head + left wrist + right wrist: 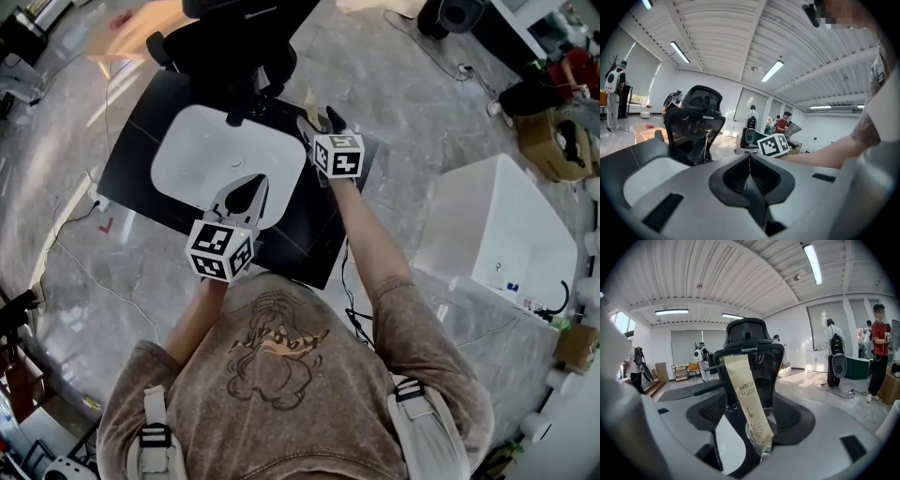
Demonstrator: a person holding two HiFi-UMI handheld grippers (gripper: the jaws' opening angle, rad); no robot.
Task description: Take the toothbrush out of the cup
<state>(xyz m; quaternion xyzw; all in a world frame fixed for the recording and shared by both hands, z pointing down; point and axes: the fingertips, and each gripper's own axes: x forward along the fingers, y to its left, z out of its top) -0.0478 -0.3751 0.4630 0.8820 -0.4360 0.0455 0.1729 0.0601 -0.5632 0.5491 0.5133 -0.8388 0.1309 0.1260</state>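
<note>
Head view: I'm looking down on the black worktop (141, 159) with a white tray (206, 155) on it. The left tool (251, 183) is hanging over the tray's near edge. The right tool (321, 120) is sitting at the tray's far right corner, and a pale sliver of the toothbrush (307, 98) is showing just beyond its tips. The cup is too hard to make out here.

Left gripper view: the left tool (750, 156) is showing its jaws together with nothing between them. It's pointing past the tray toward an office chair (693, 122), well apart from the task's things.

Right gripper view: the right tool (752, 401) is standing with jaws wide apart. The clear cup (761, 434) is sitting between them, pads not pressing on anything. The toothbrush, in a beige paper sleeve, is standing in the cup with its long axis near upright and its top leaning left. I'm judging the right hand far nearer, so the grab is its to make, above the cup rim.
</note>
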